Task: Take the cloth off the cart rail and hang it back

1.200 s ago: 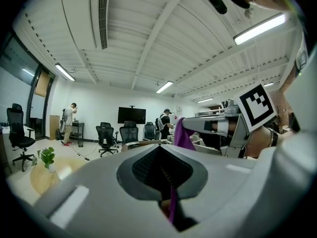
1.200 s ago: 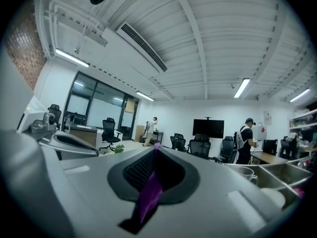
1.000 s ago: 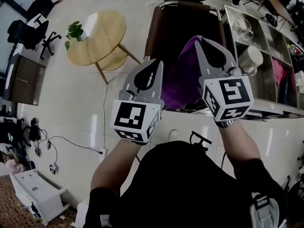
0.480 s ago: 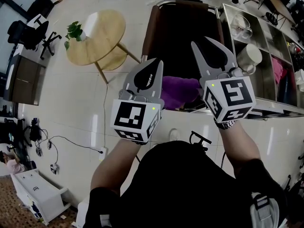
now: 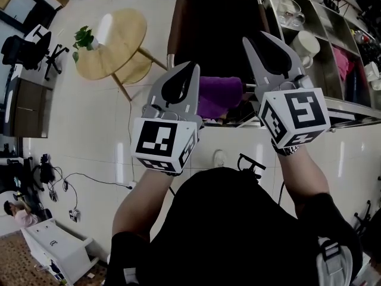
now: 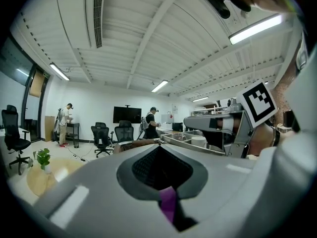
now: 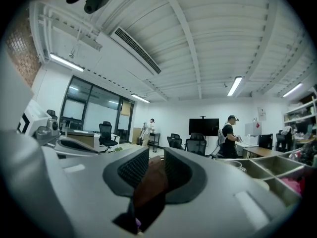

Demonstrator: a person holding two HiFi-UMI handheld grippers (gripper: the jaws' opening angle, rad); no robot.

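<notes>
The purple cloth (image 5: pixel 219 95) lies bunched over the near end of the cart's brown rail (image 5: pixel 171 37), between my two grippers. My left gripper (image 5: pixel 191 70) is shut, with the cloth's left end against its fingers. In the left gripper view a strip of the cloth (image 6: pixel 168 205) sits in the slot just below the closed left gripper (image 6: pixel 158 150). My right gripper (image 5: pixel 262 43) is open above and to the right of the cloth, with nothing in it. In the right gripper view the right gripper (image 7: pixel 151 157) shows only the brown rail (image 7: pixel 148 187) through its gap.
The metal cart's trays (image 5: pixel 333 58) at the right hold a glass bowl (image 5: pixel 289 8), a white cup (image 5: pixel 306 43) and pink items. A round wooden table (image 5: pixel 116 43) with a small plant (image 5: pixel 83 39) stands to the left. Two people (image 6: pixel 149 123) stand far off by a screen.
The cloth was stretched up between both grippers. The right gripper opened and let go, and the cloth dropped into a bunch on the rail. The left gripper stayed shut.
</notes>
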